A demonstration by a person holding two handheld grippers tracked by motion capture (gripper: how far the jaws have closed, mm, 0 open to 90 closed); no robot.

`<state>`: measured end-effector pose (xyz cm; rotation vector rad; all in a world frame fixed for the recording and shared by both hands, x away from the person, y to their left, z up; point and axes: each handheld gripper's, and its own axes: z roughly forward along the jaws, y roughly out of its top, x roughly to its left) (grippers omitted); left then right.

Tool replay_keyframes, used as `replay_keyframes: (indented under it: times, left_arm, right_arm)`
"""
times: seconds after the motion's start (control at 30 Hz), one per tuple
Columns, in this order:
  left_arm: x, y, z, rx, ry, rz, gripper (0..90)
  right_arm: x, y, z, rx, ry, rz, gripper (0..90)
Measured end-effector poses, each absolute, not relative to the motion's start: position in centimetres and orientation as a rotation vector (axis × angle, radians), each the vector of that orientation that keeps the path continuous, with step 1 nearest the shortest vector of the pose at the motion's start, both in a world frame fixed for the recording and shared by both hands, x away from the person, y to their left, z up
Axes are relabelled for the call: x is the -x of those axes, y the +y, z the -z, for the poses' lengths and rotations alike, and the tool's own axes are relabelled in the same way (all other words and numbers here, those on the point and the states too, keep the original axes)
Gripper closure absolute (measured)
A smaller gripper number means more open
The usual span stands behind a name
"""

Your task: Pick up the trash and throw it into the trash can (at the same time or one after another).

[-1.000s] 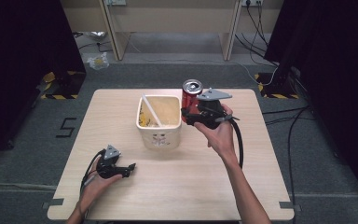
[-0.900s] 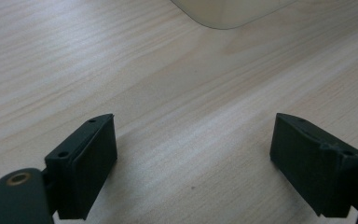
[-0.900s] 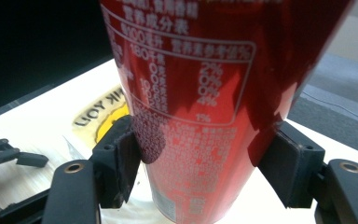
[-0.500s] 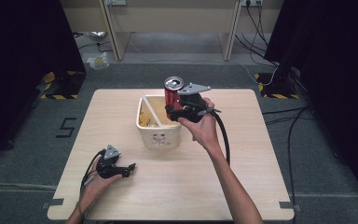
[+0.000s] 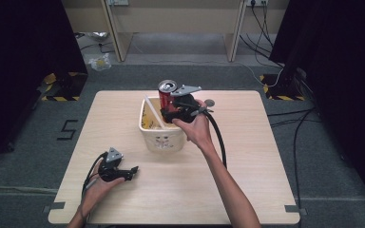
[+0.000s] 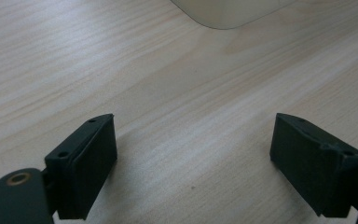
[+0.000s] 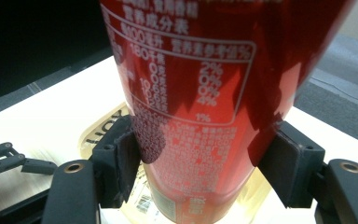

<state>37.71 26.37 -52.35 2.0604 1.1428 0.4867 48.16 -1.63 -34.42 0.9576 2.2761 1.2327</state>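
Pale wood tabletop (image 5: pixel 247 161) | right claw (image 5: pixel 170 107) clamps upright red can (image 5: pixel 166 93) | divided cream bin (image 5: pixel 161 137) directly beneath | left claw (image 5: pixel 129 172) wide open, empty, well apart

The shiny red metal drink can (image 7: pixel 205 102) carries a white-lined nutrition table of small Chinese characters, among which "180千卡" can be read, with a column of "2%", "0%", "0%", "4%" and "1%" beside it. Below the table run rows of finer white print, too small to read. On the grey floor (image 5: pixel 38 142), off the counter's left edge, a dark "5" (image 5: pixel 67 129) is marked.
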Motion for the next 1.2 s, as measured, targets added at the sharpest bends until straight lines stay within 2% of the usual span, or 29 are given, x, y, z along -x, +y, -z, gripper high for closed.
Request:
replay_keyframes:
  times: [1.2]
  left_arm:
    - [-37.7,26.4,52.3,-2.061,1.144,-0.484,13.7]
  right_arm:
    - [-50.0,0.6,38.0,-0.963,2.397,-1.145,33.7]
